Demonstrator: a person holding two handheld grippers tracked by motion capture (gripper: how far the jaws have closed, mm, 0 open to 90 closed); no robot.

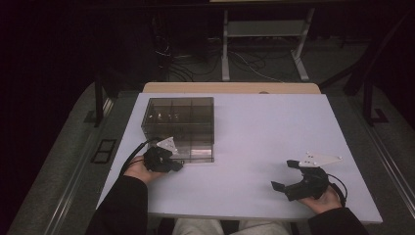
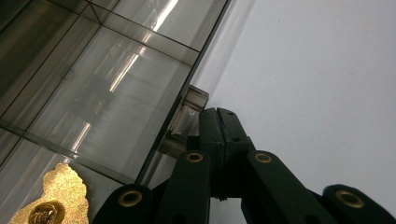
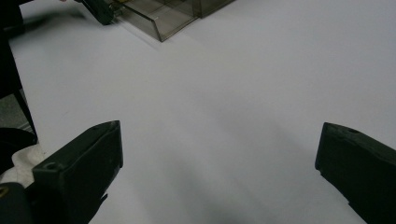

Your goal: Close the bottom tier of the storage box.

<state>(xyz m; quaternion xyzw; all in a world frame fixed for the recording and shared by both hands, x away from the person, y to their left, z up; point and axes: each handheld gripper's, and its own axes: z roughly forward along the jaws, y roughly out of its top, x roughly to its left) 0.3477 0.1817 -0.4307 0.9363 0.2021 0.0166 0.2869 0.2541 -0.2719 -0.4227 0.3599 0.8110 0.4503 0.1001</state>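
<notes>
In the high view, the left gripper (image 1: 172, 165) was set against the near front of the smoked compartment box (image 1: 179, 128), apparently to work its drawer, while the right gripper (image 1: 288, 175) was rested well apart, jaws spread, empty. In the left gripper view, the jaws were pressed together just beside the drawer's small clear handle (image 2: 188, 122), not around it. In the right gripper view, bare white table (image 3: 224, 121) lay between the parted jaws.

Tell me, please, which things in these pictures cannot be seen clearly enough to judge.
- Smoky clear box, high view: its compartments are dark; contents too small to tell.
- Gold object, left gripper view: cut off by the bottom edge, unidentifiable.
- Left tool, shut beside the box's small handle: contact with it unclear.
- Right tool, open: its jaws are cut off by the bottom and right edges.
</notes>
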